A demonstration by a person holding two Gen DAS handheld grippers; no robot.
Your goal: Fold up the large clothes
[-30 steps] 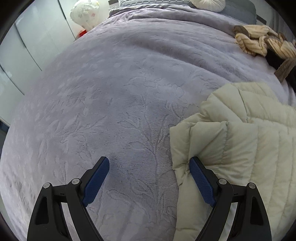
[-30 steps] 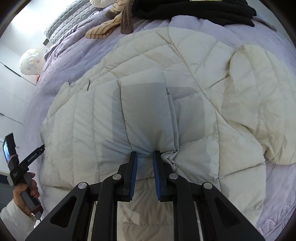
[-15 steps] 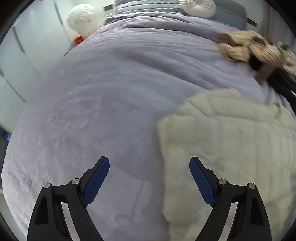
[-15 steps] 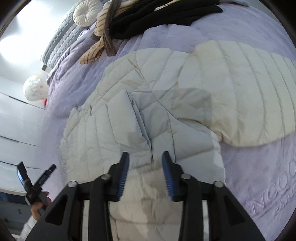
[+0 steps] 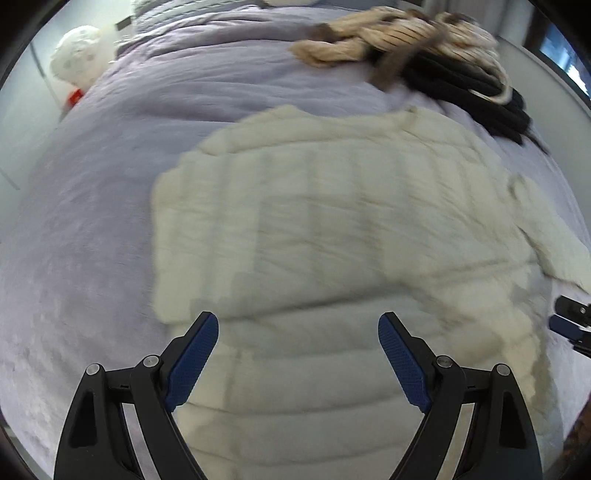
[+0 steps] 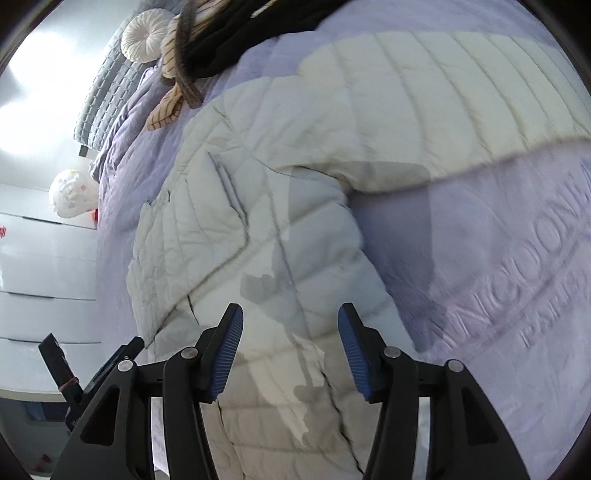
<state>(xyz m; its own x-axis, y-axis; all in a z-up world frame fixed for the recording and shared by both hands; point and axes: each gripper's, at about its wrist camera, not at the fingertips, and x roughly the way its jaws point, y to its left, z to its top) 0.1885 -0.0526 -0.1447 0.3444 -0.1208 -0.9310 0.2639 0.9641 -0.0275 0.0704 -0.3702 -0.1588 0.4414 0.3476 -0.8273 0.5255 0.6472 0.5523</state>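
Observation:
A cream quilted puffer jacket (image 5: 325,229) lies spread on the purple bedspread (image 5: 92,229); the left wrist view is blurred. My left gripper (image 5: 298,350) is open and empty above the jacket's near edge. The jacket also shows in the right wrist view (image 6: 258,236), with one sleeve (image 6: 424,99) stretched across the bed to the right. My right gripper (image 6: 290,350) is open and empty above the jacket's lower part. The left gripper (image 6: 92,373) shows at the lower left of the right wrist view, the right gripper (image 5: 570,325) at the right edge of the left wrist view.
A pile of striped tan clothes (image 5: 373,40) and black clothes (image 5: 465,92) lies at the far side of the bed. A round white cushion (image 6: 146,35) and a grey pillow (image 6: 107,96) sit near the head. White cabinets (image 6: 40,258) stand beside the bed.
My right gripper has opened and let go of the jacket fold, then pulled back. My left gripper has swung right, from over the bedspread to over the jacket.

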